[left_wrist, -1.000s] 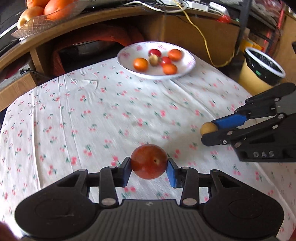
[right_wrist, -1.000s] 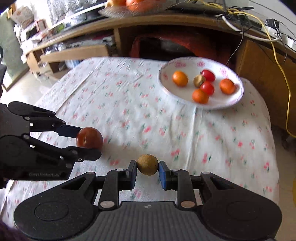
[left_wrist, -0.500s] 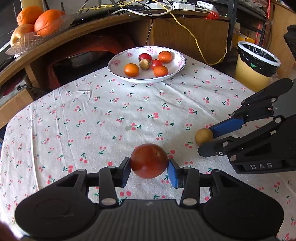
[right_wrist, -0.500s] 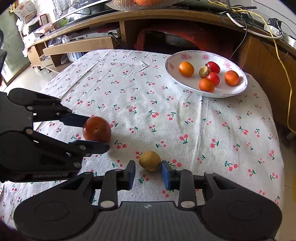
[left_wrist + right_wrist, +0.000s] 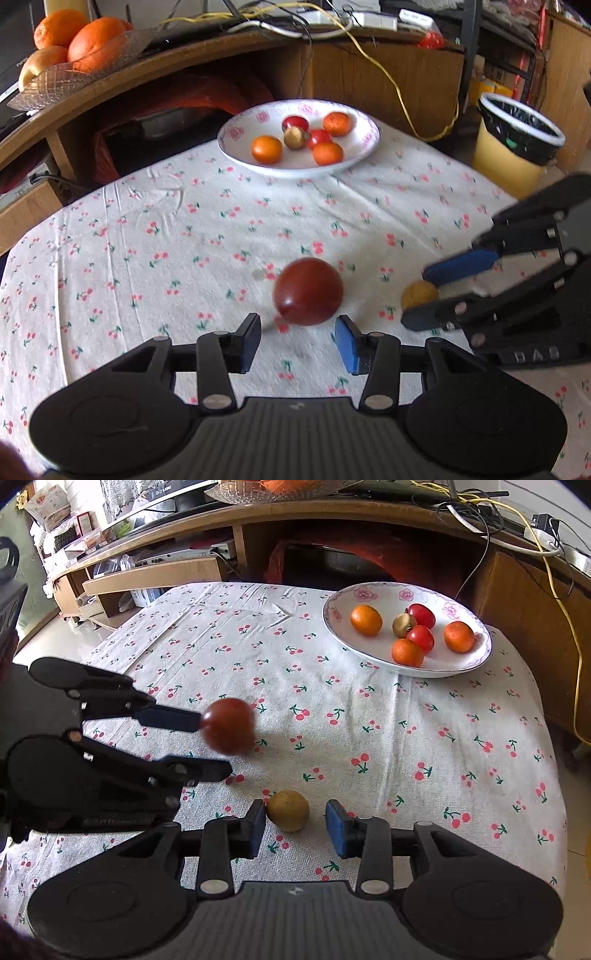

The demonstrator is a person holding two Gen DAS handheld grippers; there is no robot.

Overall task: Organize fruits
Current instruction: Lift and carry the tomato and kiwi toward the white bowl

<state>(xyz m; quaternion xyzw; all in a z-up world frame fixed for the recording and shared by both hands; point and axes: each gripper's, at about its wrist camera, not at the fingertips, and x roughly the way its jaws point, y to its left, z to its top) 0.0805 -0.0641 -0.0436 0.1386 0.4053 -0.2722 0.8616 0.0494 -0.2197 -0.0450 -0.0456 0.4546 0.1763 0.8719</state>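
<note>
fruits lie loose near the worktop's near edge, red tomato (image 5: 308, 291) beyond the spread left claw (image 5: 297, 341), brown kiwi (image 5: 288, 809) between the spread right claw (image 5: 295, 827), neither yet on the plate (image 5: 476, 661).

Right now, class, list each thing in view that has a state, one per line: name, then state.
left gripper: open, holding nothing
right gripper: open, holding nothing
red tomato: loose, motion-blurred
small brown fruit: resting on tablecloth, between the pads
plate: upright, holding six fruits
bin: open, black-lined
</note>
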